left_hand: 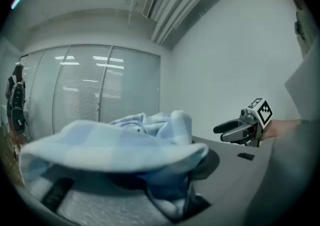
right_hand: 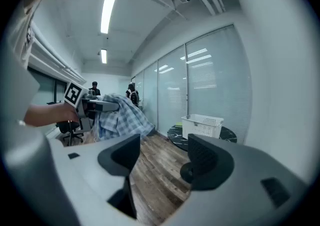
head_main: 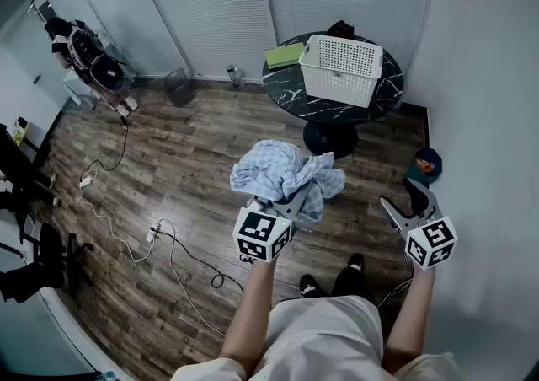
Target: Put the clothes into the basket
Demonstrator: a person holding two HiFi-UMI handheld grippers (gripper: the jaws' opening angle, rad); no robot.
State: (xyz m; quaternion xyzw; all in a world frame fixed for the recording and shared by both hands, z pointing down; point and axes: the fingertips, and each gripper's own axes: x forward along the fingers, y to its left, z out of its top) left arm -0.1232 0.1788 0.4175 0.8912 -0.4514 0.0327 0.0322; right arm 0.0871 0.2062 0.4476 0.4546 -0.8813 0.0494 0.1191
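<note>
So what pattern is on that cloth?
The cloth is light blue-and-white check, clearest in the right gripper view.

Wood floor (head_main: 194,169), blinds (head_main: 210,8), rnd marble table (head_main: 286,93)

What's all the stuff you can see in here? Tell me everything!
cloth: one, light blue checked, bunched in the left gripper
basket: one, white, on the table
table: one, black marbled, round, by the blinds
flat thing: one, green, on the table left of the basket
cables: several, black and white, on the wood floor at left
small thing: one, blue and orange, on the floor by the right wall; can't tell what it is
chairs: dark, at the left edge
left gripper: one, grey, shut on the cloth
right gripper: one, grey, open, empty
</note>
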